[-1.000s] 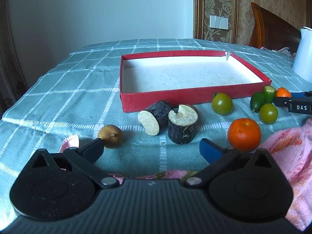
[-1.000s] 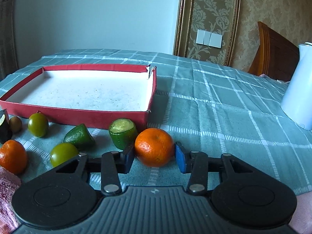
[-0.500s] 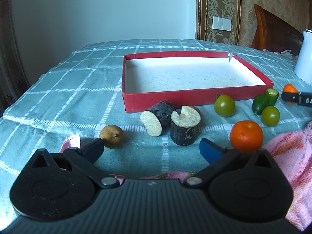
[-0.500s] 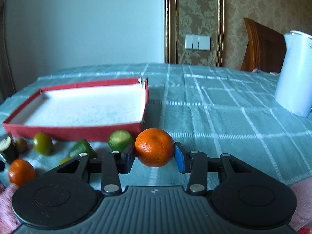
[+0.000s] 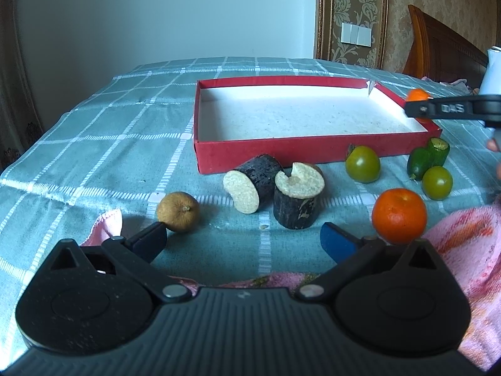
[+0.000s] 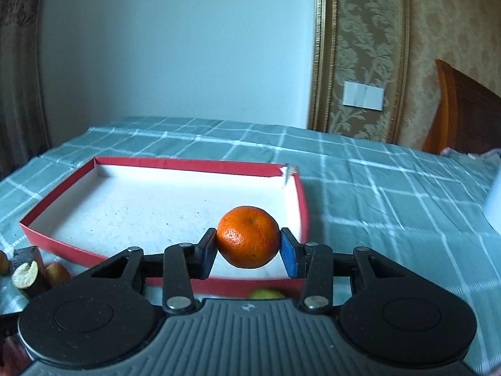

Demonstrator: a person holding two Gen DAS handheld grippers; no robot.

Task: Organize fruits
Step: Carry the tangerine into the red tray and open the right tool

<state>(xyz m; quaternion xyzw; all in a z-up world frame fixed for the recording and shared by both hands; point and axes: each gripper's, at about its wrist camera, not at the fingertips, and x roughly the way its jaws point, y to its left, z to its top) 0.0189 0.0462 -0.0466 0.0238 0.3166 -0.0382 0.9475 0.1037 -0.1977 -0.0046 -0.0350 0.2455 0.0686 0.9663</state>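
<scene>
Tangerine sits pinched between the blue pads of the right gripper, hanging above the near right corner of the red box; its white floor lies straight below and ahead. The left gripper, gaping and empty, waits low over the bench.

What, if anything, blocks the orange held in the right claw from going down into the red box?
Nothing visible does. The orange sits clamped in the right claw, already past the near wall of the red box, above its bare white floor near the right corner.
</scene>
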